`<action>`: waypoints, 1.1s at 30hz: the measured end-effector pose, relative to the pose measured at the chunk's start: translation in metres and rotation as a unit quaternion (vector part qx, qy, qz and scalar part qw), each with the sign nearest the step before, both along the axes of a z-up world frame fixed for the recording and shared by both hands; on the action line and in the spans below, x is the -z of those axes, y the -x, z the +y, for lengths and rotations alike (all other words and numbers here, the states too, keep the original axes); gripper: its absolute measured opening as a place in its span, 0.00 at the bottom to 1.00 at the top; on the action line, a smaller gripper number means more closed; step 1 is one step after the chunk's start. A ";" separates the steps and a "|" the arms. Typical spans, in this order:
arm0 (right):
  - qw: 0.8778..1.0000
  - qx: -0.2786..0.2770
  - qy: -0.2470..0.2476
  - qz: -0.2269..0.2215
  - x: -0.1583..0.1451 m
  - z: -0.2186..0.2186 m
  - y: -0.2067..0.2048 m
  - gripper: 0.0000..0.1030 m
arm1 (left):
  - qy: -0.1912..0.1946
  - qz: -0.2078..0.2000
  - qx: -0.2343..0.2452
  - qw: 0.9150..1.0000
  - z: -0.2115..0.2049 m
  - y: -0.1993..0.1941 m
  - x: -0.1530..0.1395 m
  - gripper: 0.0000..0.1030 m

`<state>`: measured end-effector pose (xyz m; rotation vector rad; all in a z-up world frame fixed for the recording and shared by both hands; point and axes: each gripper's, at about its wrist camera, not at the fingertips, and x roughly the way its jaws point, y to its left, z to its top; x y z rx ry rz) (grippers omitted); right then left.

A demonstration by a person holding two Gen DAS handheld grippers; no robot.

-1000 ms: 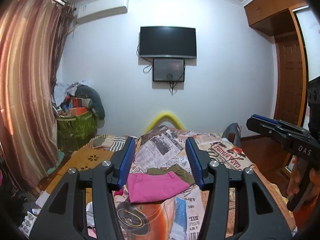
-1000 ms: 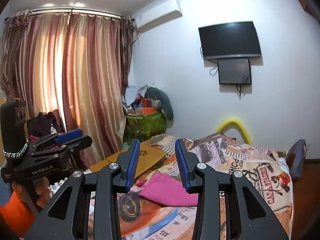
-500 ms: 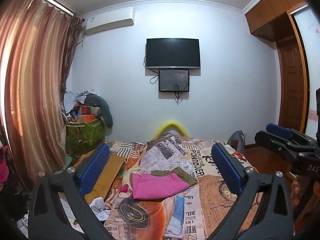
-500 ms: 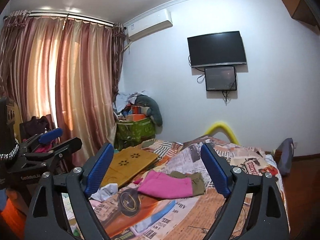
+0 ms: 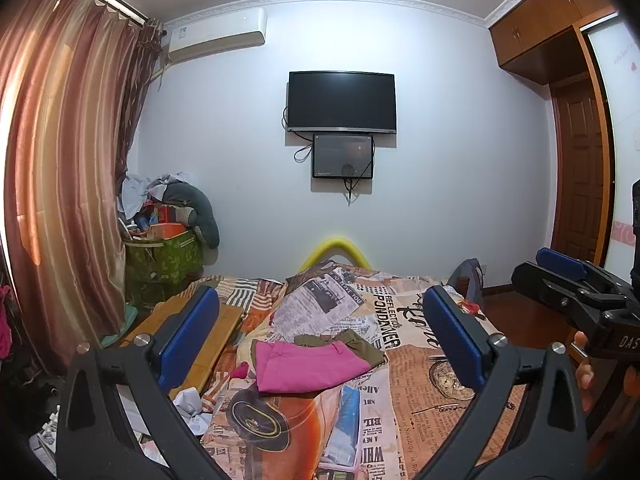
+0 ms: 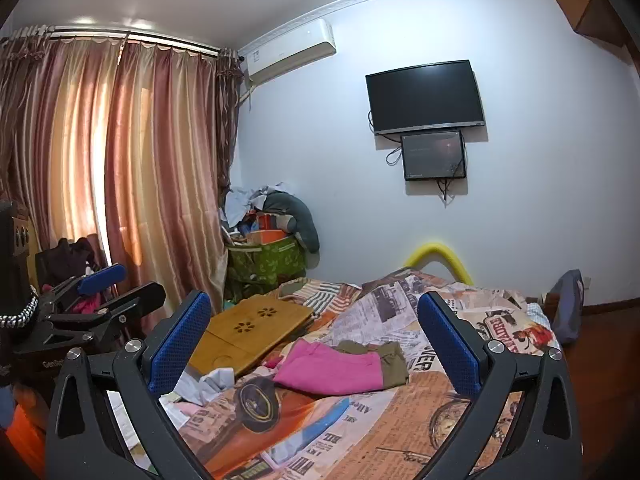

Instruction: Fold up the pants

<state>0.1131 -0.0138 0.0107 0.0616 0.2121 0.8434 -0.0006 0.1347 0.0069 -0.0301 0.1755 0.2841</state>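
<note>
Folded pink pants [image 5: 308, 366] lie ahead of the left gripper [image 5: 320, 336] and right gripper [image 6: 314, 344], both spread wide and empty. The right gripper's jaws have just been opening. The bedsheet [image 5: 420, 364] reads "REFLECTION PONDANER".

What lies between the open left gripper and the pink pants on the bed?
Only printed bedspread; left wrist view shows left gripper open, short of the pink pants.

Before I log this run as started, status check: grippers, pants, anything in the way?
Left gripper and right gripper open, empty. Pink pants lie on olive garment on the bed, untouched. Path clear.
</note>
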 end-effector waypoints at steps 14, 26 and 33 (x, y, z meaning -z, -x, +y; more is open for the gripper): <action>1.000 0.003 0.007 0.005 0.001 0.000 0.004 1.00 | 0.003 0.005 0.001 1.000 0.001 -0.003 0.004 1.00; 1.000 0.004 0.007 0.008 0.000 -0.001 0.004 1.00 | 0.007 0.009 -0.004 1.000 0.001 -0.005 0.008 1.00; 1.000 0.005 0.007 0.008 0.000 -0.002 0.004 1.00 | 0.013 0.011 -0.003 1.000 0.003 -0.006 0.009 1.00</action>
